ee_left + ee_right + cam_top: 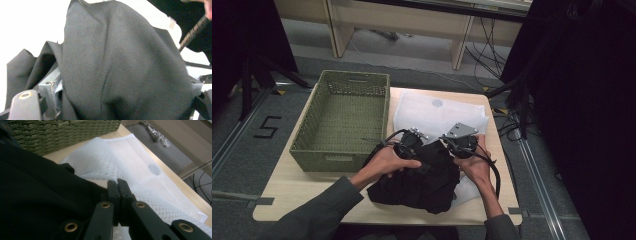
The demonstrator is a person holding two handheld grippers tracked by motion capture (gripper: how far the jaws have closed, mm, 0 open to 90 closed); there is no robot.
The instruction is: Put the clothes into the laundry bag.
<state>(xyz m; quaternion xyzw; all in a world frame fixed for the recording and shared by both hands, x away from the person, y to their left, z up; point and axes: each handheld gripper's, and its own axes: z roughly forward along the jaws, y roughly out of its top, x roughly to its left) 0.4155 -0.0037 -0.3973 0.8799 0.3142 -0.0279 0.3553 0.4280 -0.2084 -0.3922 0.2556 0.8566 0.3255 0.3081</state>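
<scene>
A black garment (427,175) lies bunched at the table's near middle, partly over a white mesh bag (437,112). My left gripper (412,141) is at the garment's upper left edge. In the left gripper view the dark cloth (120,62) drapes right over the jaws and hides them. At the garment's upper right edge is my right gripper (462,143). Its jaws (117,183) are pressed together at the hem of the black cloth (37,195), just above the mesh bag (130,162).
A green woven basket (354,75) stands empty on the table's left half; its wall (62,132) rises just beyond the garment. Bare tabletop (292,185) lies in front of the basket. Cables and black stands surround the table on the floor.
</scene>
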